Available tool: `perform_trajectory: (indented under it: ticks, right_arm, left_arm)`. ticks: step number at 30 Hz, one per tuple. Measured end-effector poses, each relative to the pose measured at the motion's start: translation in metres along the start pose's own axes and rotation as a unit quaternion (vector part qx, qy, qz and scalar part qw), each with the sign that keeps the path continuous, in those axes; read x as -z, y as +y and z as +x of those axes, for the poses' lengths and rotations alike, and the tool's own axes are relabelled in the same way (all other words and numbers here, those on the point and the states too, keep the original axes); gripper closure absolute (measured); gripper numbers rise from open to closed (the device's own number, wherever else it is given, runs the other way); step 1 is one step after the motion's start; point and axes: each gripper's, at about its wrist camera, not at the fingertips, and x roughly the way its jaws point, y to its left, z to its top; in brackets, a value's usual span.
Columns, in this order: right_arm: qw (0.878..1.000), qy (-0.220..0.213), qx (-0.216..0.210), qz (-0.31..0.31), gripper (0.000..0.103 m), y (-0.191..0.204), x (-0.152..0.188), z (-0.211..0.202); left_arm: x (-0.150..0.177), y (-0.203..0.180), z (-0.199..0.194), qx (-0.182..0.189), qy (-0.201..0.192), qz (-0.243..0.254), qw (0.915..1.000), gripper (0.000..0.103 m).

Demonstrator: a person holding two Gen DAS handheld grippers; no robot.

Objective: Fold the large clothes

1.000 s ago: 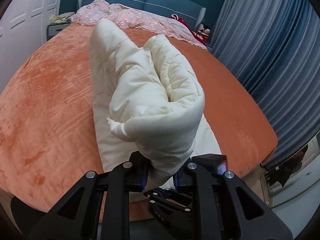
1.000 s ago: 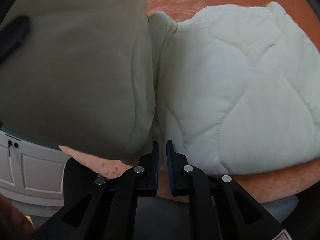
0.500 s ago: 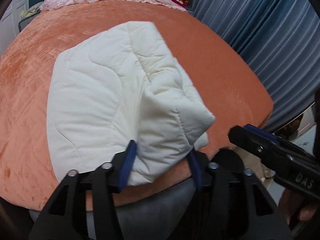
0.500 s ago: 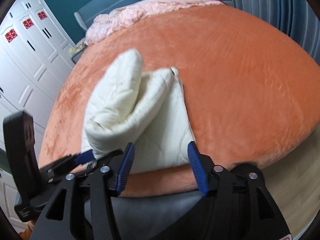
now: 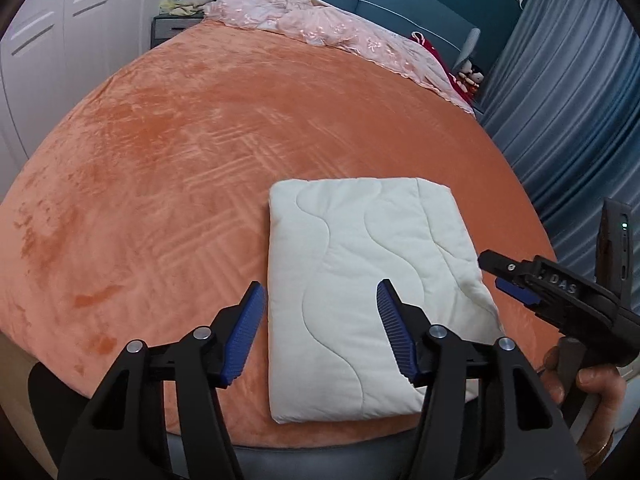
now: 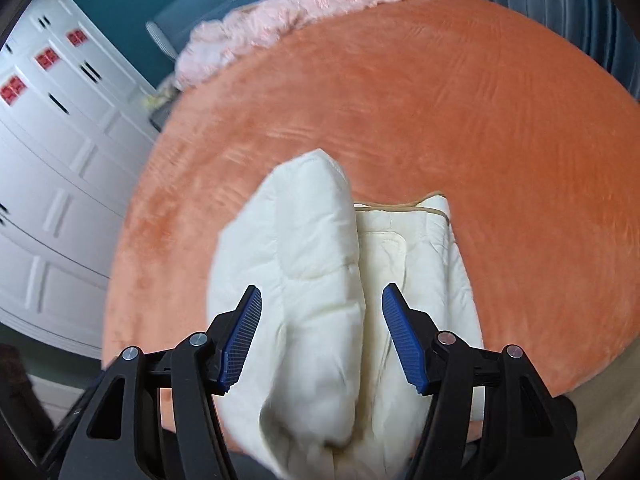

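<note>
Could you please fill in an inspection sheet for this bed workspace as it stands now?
Surface: orange bedspread, plush.
Job's things: cream quilted garment folded into a rectangle near the front edge.
Clutter: pink bedding at the headboard; soft toys.
Grippers: left claw closing, nothing pressed; right claw opening, clear of the garment.
Cables: nothing seen.
Surroundings: white wardrobe, blue curtains.

Black hand-held gripper [image 5: 320, 332], ribbed blue pads [image 5: 245, 334]

Folded garment [image 5: 372, 280] on bed [image 5: 180, 152], near edge
</note>
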Motion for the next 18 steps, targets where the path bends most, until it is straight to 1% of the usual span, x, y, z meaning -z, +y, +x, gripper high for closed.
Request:
perform_trajectory:
  ticks: [1,2,3,4,5,6,7,8,11,13,16,18]
  right_arm:
    - [1.000,0.017,0.012,-0.003,0.041,0.003,-0.002,0.011]
    - [0.999,0.028,0.022,-0.005,0.043,0.005,-0.002,0.022]
    - [0.999,0.037,0.015,-0.010,0.058,0.007,-0.002,0.029]
    - [0.999,0.044,-0.002,-0.013,0.085,0.003,0.001,0.033]
    - [0.998,0.045,-0.037,-0.010,0.089,0.002,0.001,0.033]
    - [0.998,0.030,-0.063,-0.007,0.092,-0.003,0.001,0.029]
    - [0.997,0.011,-0.077,-0.011,0.094,-0.006,0.001,0.019]
    - [0.997,-0.009,-0.072,-0.017,0.095,-0.009,0.003,0.007]
    - [0.997,-0.051,-0.047,-0.030,0.096,-0.026,0.012,-0.020]
    - [0.998,-0.054,-0.030,-0.022,0.096,-0.044,0.015,-0.021]
    - [0.999,-0.039,-0.013,0.005,0.096,-0.078,0.024,-0.009]
    - [0.999,-0.032,-0.002,0.014,0.096,-0.094,0.028,0.000]
  left_arm:
    - [-0.004,0.000,0.005,-0.006,0.003,-0.001,1.0000,0.053]
    - [-0.006,0.001,0.007,-0.003,0.005,0.000,1.0000,0.057]
    - [-0.007,0.000,0.010,-0.005,0.008,0.000,1.0000,0.061]
    - [-0.008,-0.002,0.014,-0.006,0.013,0.001,0.9999,0.064]
    - [-0.008,-0.005,0.014,-0.001,0.018,0.003,0.9998,0.074]
    - [-0.009,-0.009,0.020,0.003,0.022,0.007,0.9997,0.081]
    - [-0.011,-0.013,0.026,0.001,0.025,0.013,0.9996,0.084]
    - [-0.011,-0.017,0.026,0.002,0.025,0.019,0.9995,0.089]
    - [-0.014,-0.035,0.038,0.009,0.027,0.037,0.9989,0.091]
    - [-0.014,-0.050,0.050,0.016,0.031,0.046,0.9983,0.091]
    - [-0.012,-0.071,0.074,0.022,0.046,0.055,0.9972,0.091]
    - [-0.009,-0.084,0.092,0.022,0.060,0.060,0.9961,0.091]
